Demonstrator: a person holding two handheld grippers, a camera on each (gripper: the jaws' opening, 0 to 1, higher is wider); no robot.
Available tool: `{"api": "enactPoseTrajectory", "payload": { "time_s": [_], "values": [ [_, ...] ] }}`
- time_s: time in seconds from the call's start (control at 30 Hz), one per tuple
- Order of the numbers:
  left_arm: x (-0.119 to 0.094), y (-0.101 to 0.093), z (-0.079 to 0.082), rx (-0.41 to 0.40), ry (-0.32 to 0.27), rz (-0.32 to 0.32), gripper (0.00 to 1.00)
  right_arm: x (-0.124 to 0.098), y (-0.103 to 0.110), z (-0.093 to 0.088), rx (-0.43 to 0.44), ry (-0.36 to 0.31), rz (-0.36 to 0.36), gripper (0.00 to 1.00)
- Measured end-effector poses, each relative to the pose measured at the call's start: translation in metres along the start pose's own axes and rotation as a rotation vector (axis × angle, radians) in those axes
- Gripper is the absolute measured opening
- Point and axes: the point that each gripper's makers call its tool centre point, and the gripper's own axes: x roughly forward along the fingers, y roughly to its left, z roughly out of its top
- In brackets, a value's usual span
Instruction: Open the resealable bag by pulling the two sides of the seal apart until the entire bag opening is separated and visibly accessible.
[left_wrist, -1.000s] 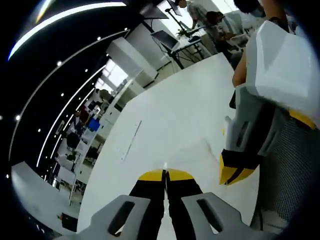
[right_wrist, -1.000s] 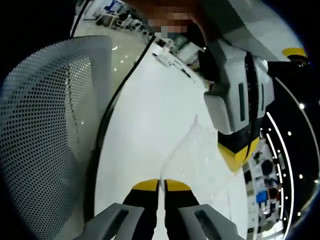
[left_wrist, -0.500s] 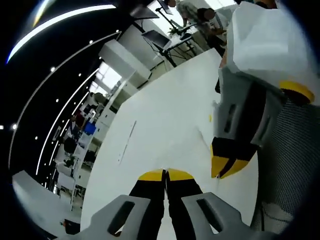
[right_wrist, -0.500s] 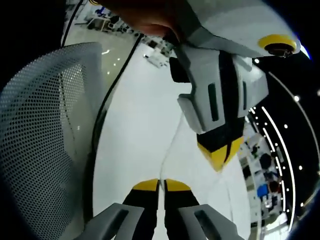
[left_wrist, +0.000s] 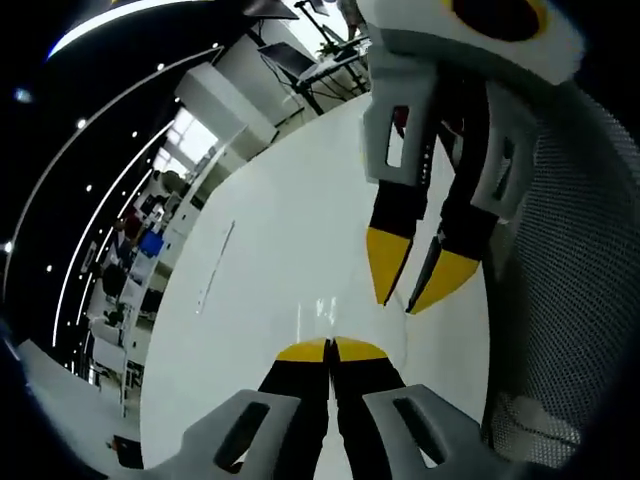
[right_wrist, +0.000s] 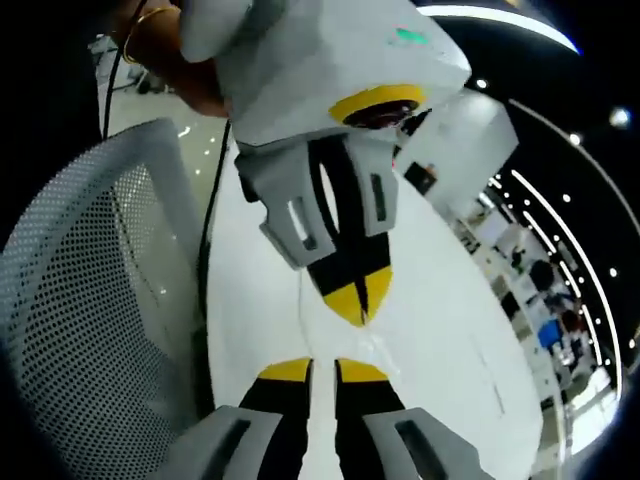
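Resealable bag (right_wrist: 345, 335), clear thin film, barely visible: it seems to hang between my two grippers above the white table (left_wrist: 270, 270), its long axis running from one to the other. My left gripper (left_wrist: 331, 349) has its yellow-tipped jaws pressed together, apparently on the film. My right gripper (right_wrist: 322, 369) shows a thin gap, a film edge in it. A grey mesh chair (right_wrist: 90, 310) stands beside the table.
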Motion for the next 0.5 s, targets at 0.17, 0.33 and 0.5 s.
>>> {"api": "enactPoseTrajectory", "payload": {
  "time_s": [0.17,0.33,0.5],
  "values": [
    [0.002,-0.005,-0.006,0.019,0.006,-0.002,0.00,-0.013,-0.006,-0.009,0.070,0.015,-0.041,0.07],
    [0.006,-0.008,-0.012,0.049,0.013,-0.013,0.00,-0.030,-0.012,-0.027,0.163,0.043,-0.080,0.09],
    [0.012,-0.002,-0.012,0.107,-0.021,0.001,0.00,-0.050,-0.015,-0.047,0.356,0.057,-0.109,0.17]
  ]
}}
